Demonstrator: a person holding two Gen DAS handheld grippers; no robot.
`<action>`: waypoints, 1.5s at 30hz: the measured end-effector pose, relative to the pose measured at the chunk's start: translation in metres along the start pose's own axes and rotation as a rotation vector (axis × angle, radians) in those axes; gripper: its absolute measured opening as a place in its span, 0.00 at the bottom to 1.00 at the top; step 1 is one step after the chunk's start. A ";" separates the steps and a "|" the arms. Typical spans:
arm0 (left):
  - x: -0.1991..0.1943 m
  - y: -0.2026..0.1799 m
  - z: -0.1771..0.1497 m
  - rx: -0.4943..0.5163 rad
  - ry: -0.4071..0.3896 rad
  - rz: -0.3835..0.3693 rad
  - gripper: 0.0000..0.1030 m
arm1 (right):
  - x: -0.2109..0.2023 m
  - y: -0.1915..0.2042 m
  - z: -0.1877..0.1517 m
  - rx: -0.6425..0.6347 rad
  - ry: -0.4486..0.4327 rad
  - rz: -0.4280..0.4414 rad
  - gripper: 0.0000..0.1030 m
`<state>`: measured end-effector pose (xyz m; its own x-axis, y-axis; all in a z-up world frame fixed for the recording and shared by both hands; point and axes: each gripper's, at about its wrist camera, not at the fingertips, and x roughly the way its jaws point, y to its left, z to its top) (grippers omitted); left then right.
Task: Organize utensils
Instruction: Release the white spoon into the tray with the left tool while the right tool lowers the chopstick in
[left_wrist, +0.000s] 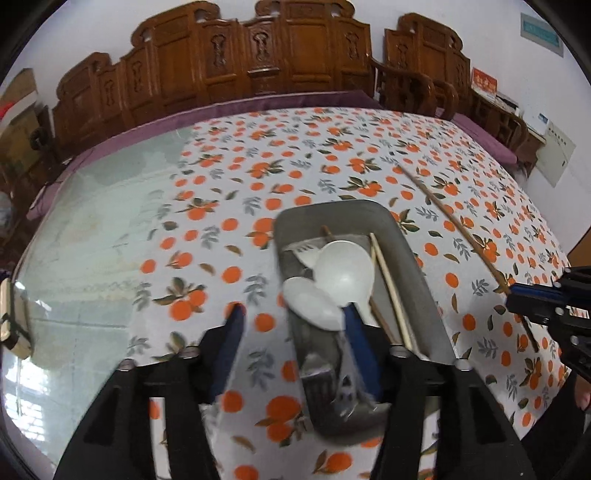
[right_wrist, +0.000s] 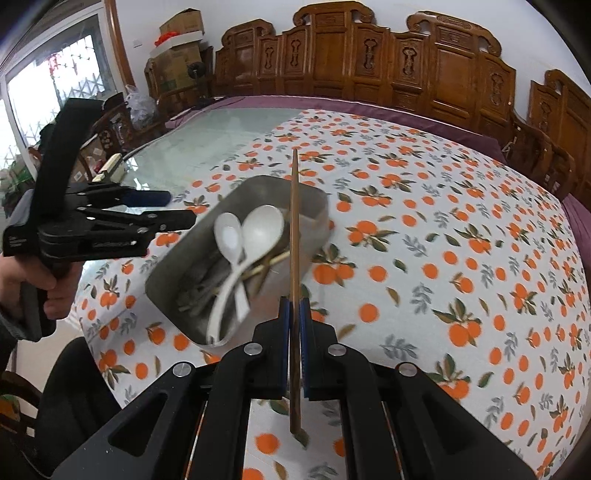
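Black gripper fingers with blue pads fill the foreground. Clamped together, the right gripper (right_wrist: 291, 314) pinches a single dark wooden chopstick (right_wrist: 294, 229) near its lower end, the long shaft pointing away over a metal tray (right_wrist: 314, 206). That tray, on an orange-print tablecloth (right_wrist: 461, 229), holds two white plastic spoons (right_wrist: 255, 232), pale chopsticks and metal cutlery. Spread apart and holding nothing, the left gripper (left_wrist: 295, 317) hovers over the tray. Thin, stiff and light, the chopstick would likely pivot in so low a grip; holding nearer its middle seems steadier.
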<state>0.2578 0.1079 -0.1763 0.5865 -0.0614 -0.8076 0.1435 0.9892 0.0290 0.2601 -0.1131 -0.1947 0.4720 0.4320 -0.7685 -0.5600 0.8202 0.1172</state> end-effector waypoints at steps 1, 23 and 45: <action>-0.005 0.004 -0.002 -0.003 -0.009 0.005 0.70 | 0.003 0.004 0.002 -0.003 0.001 0.005 0.06; -0.044 0.052 -0.024 -0.066 -0.057 0.033 0.89 | 0.074 0.056 0.026 0.061 0.068 0.024 0.06; -0.047 0.058 -0.028 -0.071 -0.062 0.033 0.89 | 0.086 0.038 0.028 0.227 0.069 0.153 0.10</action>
<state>0.2163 0.1721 -0.1529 0.6384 -0.0349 -0.7689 0.0678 0.9976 0.0110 0.2989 -0.0344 -0.2389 0.3416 0.5374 -0.7711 -0.4512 0.8134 0.3671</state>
